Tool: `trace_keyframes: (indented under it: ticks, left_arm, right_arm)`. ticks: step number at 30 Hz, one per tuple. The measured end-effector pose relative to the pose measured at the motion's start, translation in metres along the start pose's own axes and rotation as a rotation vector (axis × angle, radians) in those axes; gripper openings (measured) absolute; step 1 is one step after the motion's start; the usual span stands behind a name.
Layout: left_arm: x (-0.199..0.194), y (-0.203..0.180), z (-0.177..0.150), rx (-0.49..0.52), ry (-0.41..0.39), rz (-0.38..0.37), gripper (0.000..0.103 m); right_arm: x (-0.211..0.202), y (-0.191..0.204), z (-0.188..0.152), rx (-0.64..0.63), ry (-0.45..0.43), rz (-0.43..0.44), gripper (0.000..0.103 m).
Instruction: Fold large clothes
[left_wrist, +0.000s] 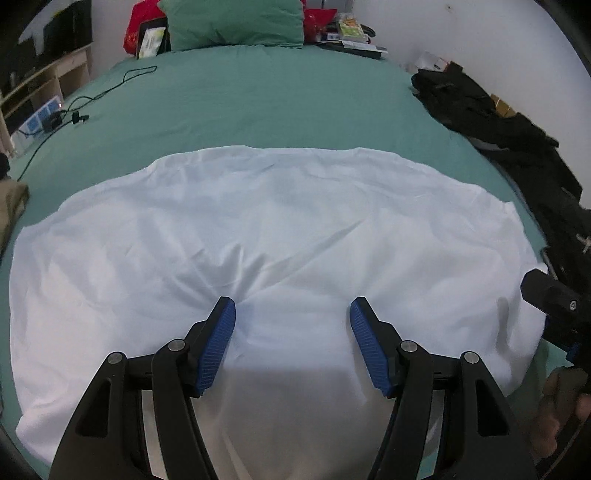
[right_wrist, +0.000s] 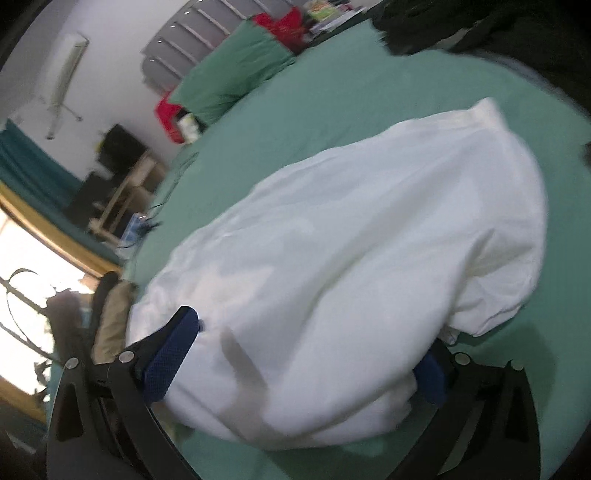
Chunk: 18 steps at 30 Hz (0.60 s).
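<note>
— What do we see around us?
— A bed (left_wrist: 258, 96) under a smooth green sheet, a green pillow (left_wrist: 236, 22) at its head, dark clothes (left_wrist: 498, 125) along one edge, white walls.
— And the white cloth (left_wrist: 277, 229)?
— Thin and creased, spread flat over the bed. Our left hand-held gripper (left_wrist: 293, 310) hangs wide above its near edge, nothing pinched. Our right hand-held gripper (right_wrist: 306, 350) gapes widest, cloth bunched between its blue pads, unclamped.

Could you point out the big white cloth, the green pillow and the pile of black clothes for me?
Large white cloth (left_wrist: 280, 229), left wrist view: its wrinkled middle.
Green fabric pillow (left_wrist: 236, 22), left wrist view: the centre of its front face.
Pile of black clothes (left_wrist: 509, 136), left wrist view: the middle of the heap.
</note>
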<state>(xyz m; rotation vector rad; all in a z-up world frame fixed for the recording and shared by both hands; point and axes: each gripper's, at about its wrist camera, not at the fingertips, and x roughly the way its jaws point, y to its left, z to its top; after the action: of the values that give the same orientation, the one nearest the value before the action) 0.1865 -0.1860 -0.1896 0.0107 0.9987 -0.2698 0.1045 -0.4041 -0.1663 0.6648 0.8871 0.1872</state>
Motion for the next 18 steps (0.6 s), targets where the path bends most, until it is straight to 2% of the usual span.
trace_keyframes:
  ticks: [3,8,10,11,12,13,15,18]
  left_arm:
    - [0.000,-0.002,-0.001,-0.004,-0.003,0.010,0.068]
    - [0.001,0.000,0.004,0.026,0.012,0.005,0.068]
    - [0.003,0.001,0.005,0.044,0.012,0.014,0.069]
    - [0.004,0.001,0.006,0.047,0.008,0.025,0.069]
    - [0.005,0.000,0.007,0.047,0.005,0.029,0.069]
    - [0.007,0.000,0.007,0.050,0.003,0.041,0.071]
    - [0.009,-0.003,0.009,0.067,-0.006,0.053,0.072]
    - [0.011,-0.002,0.013,0.102,0.000,0.033,0.073]
  right_arm:
    - [0.005,0.004,0.001,-0.008,0.003,-0.006,0.103]
    - [0.013,-0.001,0.004,0.086,-0.030,-0.034,0.103]
    - [0.021,0.010,0.006,0.063,-0.013,-0.003,0.102]
    - [0.025,0.016,0.007,0.040,-0.005,0.010,0.087]
    - [0.028,0.021,0.008,0.014,0.005,0.011,0.045]
    - [0.036,0.027,0.007,-0.012,0.040,0.037,0.042]
    - [0.039,0.035,0.006,-0.037,0.044,0.074,0.039]
    - [0.034,0.054,0.007,-0.143,0.038,0.007,0.038]
